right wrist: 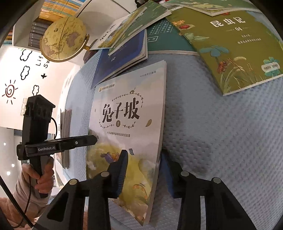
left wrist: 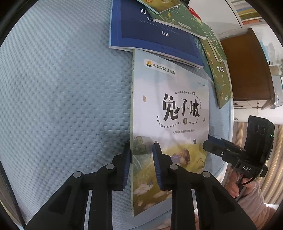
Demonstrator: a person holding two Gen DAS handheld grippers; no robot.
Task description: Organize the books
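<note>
Each hand-held gripper has a narrow gap and straddles one long edge of the same pale picture book [left wrist: 168, 113], near its lower end. The left hand-held gripper [left wrist: 141, 164] has one finger on the cover and the other outside the spine edge, low against the surface; its jaws look closed down to about the book's thickness, so I judge it is gripping that edge. The right hand-held gripper [right wrist: 145, 173] does the same on the opposite edge, one finger on the cover, the other tucked below where that edge lifts off the surface; whether its pads press yet I cannot tell for sure. The book's long axis runs straight away from both grippers, its far end tucked under a dark blue book [left wrist: 155, 30], so any lift probably has to draw it back toward the person to clear the overlap. Neither hand is clearly nearer; they flank it about evenly. Further off lie more loosely overlapping books, among them an olive-green insect book [right wrist: 230, 49] well apart to the right. All rest on a light blue quilted surface [left wrist: 61, 88], padded like a mattress or cushion. Beyond it stand a yellow globe [right wrist: 63, 39], a bookshelf [right wrist: 53, 8] and a white wall with doodle stickers [right wrist: 10, 91].
</note>
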